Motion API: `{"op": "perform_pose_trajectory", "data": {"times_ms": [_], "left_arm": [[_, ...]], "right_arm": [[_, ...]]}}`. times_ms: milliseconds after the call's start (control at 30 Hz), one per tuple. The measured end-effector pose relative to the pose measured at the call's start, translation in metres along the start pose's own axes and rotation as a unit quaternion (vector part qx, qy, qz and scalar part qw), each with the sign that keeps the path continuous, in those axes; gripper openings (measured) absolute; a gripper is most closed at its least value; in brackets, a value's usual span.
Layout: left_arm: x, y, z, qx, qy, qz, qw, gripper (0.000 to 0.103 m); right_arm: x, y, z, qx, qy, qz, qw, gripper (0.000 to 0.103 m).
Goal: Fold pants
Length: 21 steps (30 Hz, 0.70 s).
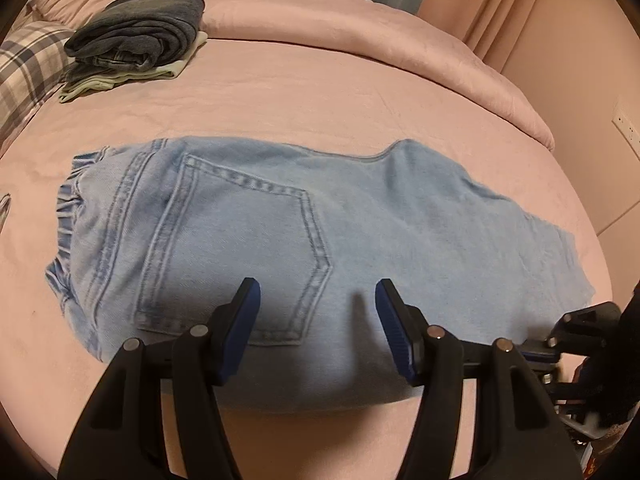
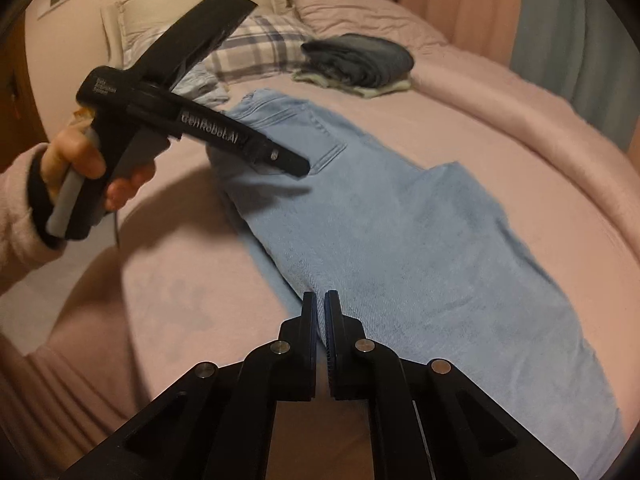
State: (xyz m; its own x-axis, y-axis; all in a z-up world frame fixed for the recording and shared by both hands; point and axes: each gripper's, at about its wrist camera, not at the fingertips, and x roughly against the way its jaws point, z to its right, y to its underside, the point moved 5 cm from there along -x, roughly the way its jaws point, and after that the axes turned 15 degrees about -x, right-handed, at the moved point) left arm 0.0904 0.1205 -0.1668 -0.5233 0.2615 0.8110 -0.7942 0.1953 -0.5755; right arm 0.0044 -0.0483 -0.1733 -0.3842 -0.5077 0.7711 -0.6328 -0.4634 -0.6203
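left gripper [image 1: 318, 320] is hanging open over the pants [image 1: 280, 248], holding nothing | right gripper [image 2: 320, 320] is pinching closed at near hem edge, cloth between pads unclear | risk: 1 layer is slipping, fold skewing

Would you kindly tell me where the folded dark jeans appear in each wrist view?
Left wrist: the folded dark jeans sit upper left, atop pale clothes, beside the plaid pillow.
Right wrist: folded dark jeans sit upper centre-right.
Shared landmark: the light blue pants spread in front.
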Motion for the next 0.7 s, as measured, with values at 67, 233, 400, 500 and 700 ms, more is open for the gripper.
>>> {"op": "perform_pose_trajectory", "data": {"times_ms": [67,233,400,500,700], "left_arm": [[-0.005,0.002,-0.003,0.001,-0.006,-0.009,0.9999,0.06],[0.004,-0.004,0.0,-0.008,-0.029,0.001,0.9995,0.06],[-0.009,-0.009,-0.002,-0.026,-0.059,-0.002,0.9979,0.065],[-0.029,-0.004,-0.033,0.003,-0.085,-0.015,0.9963,0.044],[-0.023,-0.016,-0.05,0.058,-0.054,-0.015,0.9968,0.043]], "right_arm": [[-0.018,0.008,0.001,0.005,0.017,-0.021,1.0,0.006],[-0.005,-0.01,0.011,-0.07,-0.031,0.006,0.997,0.016],[0.005,-0.011,0.043,-0.119,0.021,0.029,0.992,0.016],[-0.013,0.017,0.055,-0.128,0.066,-0.024,0.989,0.016],[0.033,0.053,0.069,-0.208,0.02,0.017,0.978,0.016]]}}
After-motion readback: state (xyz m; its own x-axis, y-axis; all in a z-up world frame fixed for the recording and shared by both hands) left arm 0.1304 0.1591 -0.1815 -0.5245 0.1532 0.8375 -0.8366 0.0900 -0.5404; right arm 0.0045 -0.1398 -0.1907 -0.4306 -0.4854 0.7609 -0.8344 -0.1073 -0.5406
